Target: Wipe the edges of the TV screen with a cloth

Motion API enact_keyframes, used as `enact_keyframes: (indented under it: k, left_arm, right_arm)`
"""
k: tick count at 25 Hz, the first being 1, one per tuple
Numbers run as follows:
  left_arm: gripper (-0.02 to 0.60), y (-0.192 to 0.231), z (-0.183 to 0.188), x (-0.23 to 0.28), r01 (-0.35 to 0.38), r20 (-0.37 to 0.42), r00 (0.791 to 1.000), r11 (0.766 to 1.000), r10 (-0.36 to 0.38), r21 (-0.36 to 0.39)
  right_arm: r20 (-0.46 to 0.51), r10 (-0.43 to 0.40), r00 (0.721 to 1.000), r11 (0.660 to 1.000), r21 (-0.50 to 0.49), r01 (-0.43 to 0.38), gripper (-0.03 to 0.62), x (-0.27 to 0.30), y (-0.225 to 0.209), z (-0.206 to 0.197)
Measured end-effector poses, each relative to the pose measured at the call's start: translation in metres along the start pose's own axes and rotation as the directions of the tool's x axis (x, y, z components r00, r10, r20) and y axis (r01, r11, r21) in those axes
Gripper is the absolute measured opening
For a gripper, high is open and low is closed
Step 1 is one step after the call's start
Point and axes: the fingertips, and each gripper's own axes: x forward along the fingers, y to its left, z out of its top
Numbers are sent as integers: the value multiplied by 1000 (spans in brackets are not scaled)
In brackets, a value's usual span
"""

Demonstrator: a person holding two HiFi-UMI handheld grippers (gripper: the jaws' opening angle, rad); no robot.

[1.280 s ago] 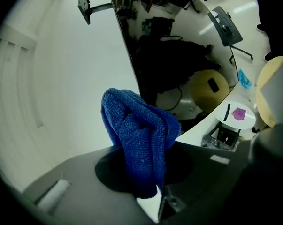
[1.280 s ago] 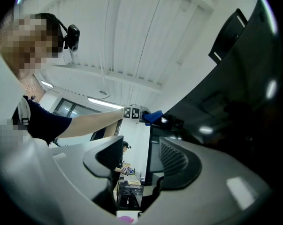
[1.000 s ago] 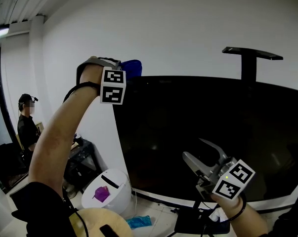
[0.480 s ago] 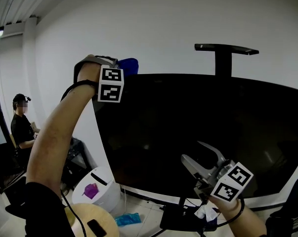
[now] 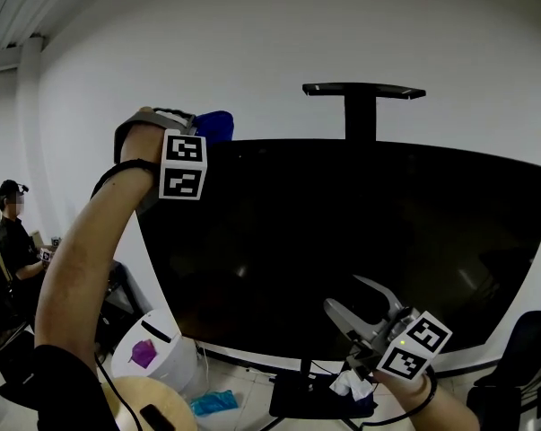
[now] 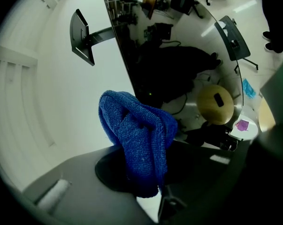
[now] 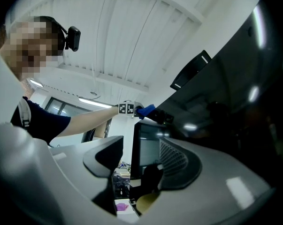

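Observation:
The wide black TV screen (image 5: 360, 250) fills the middle of the head view. My left gripper (image 5: 209, 129) is raised at the screen's top left corner, shut on a blue cloth (image 5: 214, 122). In the left gripper view the cloth (image 6: 140, 139) hangs bunched between the jaws of that gripper (image 6: 142, 179), next to the TV's thin edge (image 6: 120, 50). My right gripper (image 5: 364, 310) is low, in front of the screen's bottom edge, open and empty. The right gripper view shows its own parted jaws (image 7: 130, 159) and the far cloth (image 7: 146, 110).
A dark bracket on a post (image 5: 363, 91) rises behind the TV. On the floor are the TV's stand base (image 5: 306, 400), a white bin (image 5: 158, 353), a blue scrap (image 5: 213, 403) and a round wooden stool (image 5: 153, 413). A person (image 5: 10, 241) sits at far left.
The TV has slid left in the head view. Against the screen, my left gripper and its cloth have shifted right along the top edge, and the right gripper has moved right and slightly lower.

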Motion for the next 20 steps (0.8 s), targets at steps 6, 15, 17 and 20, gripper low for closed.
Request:
enact_keyframes:
  k: [6, 15, 17, 20]
  left_arm:
    - [80, 9, 19, -7, -20, 37, 999, 999, 18, 29]
    - [80, 22, 59, -28, -16, 49, 999, 999, 14, 37]
    - [80, 27, 73, -37, -15, 48, 999, 999, 13, 36]
    - [80, 36, 98, -46, -4, 36, 999, 1000, 3, 29]
  right_arm:
    - [7, -74, 997, 997, 10, 74, 249, -10, -3, -7]
    - [8, -120, 993, 993, 22, 120, 249, -55, -13, -1]
    - [1, -114, 993, 993, 30, 114, 249, -70, -16, 1]
    - [-12, -98, 995, 995, 30, 98, 249, -96, -26, 11]
